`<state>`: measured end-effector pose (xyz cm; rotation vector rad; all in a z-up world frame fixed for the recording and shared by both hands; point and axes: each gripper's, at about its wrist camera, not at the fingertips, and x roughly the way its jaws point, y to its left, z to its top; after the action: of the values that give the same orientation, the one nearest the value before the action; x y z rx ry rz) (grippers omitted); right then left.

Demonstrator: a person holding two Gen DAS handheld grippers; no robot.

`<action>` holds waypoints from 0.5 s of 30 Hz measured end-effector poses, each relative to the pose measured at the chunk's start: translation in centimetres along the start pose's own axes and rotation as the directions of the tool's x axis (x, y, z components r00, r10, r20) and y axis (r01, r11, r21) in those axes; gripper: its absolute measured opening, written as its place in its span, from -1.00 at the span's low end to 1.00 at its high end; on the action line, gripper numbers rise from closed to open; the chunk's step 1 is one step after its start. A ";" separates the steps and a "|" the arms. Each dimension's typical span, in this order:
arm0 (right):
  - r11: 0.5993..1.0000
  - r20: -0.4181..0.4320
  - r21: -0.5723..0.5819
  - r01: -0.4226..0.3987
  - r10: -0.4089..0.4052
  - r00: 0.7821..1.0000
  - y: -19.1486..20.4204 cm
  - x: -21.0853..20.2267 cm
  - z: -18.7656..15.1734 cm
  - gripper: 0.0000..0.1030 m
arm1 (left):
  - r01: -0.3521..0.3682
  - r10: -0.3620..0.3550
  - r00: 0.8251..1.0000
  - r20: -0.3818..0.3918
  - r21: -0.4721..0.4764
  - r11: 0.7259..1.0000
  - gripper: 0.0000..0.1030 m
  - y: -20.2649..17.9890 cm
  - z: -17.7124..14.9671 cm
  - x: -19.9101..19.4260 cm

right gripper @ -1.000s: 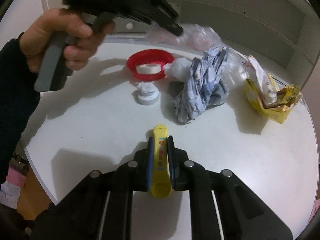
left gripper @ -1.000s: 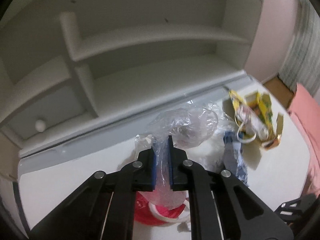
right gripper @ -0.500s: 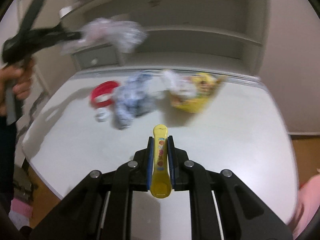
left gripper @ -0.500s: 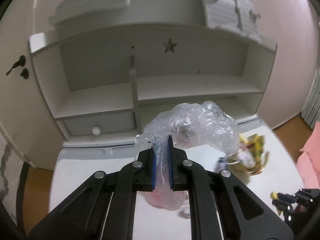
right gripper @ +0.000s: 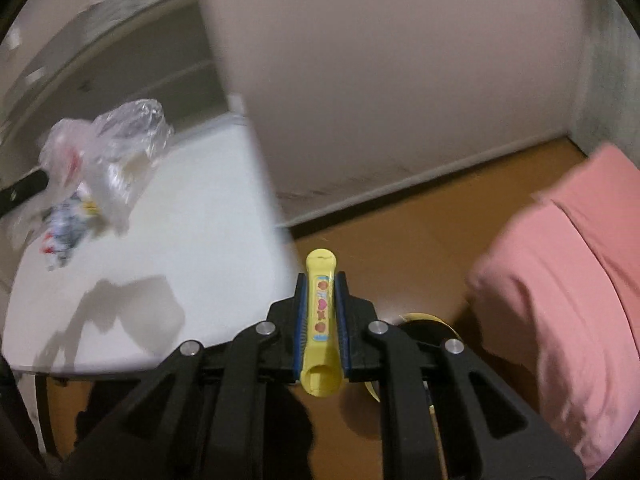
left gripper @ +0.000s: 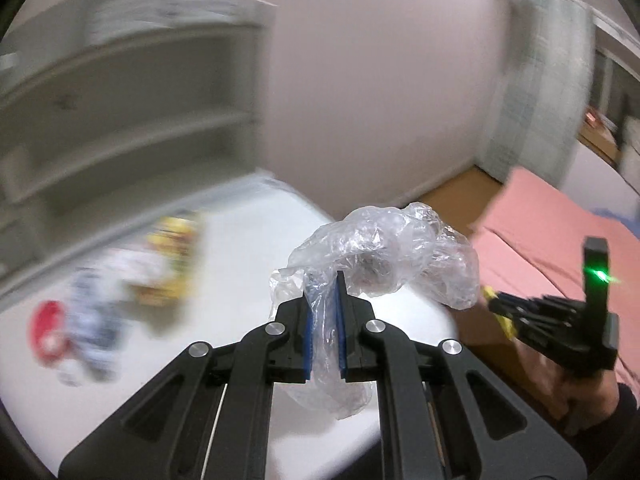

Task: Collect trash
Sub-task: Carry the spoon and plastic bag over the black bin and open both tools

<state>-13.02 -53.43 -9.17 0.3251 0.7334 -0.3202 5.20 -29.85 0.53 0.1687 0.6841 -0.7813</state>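
Note:
My left gripper [left gripper: 323, 280] is shut on a crumpled clear plastic bag [left gripper: 384, 256], held up over the white table's [left gripper: 248, 240] right edge. The bag also shows in the right wrist view [right gripper: 108, 140]. My right gripper [right gripper: 321, 280] is shut on a small yellow plastic tube with red stickers [right gripper: 321, 312], held past the table's corner over the brown floor [right gripper: 420, 240]. The right gripper also shows at the right of the left wrist view [left gripper: 496, 308]. Blurred trash lies on the table: a yellow wrapper [left gripper: 172, 264], a blue-white wrapper [left gripper: 96, 312], a red lid [left gripper: 46, 336].
A white shelf unit [left gripper: 120, 112] stands behind the table. A pink bed or cushion [right gripper: 568, 272] is at the right. A round yellow-rimmed thing [right gripper: 424, 320] sits on the floor under my right gripper, mostly hidden. A pale wall [right gripper: 400, 80] lies ahead.
Both grippers have swung to the right, away from the shelf and off the table's edge toward the floor and the pink bed. Each keeps its hold.

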 end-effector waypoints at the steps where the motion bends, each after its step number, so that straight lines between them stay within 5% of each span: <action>1: 0.999 -0.014 0.029 0.024 -0.023 1.000 -2.2 0.2 -0.8 -0.74 | 0.036 -0.036 0.999 -0.025 0.016 0.999 -0.85 -2.2 -0.4 1.5; 7: 0.982 -0.105 0.153 0.107 -0.091 0.990 -10.6 3.2 -3.8 -0.74 | 0.120 -0.108 0.985 -0.137 0.079 0.990 -0.85 -11.9 -3.0 8.9; 15: 0.951 -0.308 0.270 0.150 -0.063 0.949 -17.2 8.4 -8.1 -0.73 | 0.143 -0.117 0.958 -0.263 0.082 0.986 -0.85 -17.9 -4.7 17.5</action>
<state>-18.76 -67.15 -23.67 0.6234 1.0043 -0.4921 -0.71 -51.08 -12.16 0.3234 0.9091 -0.9304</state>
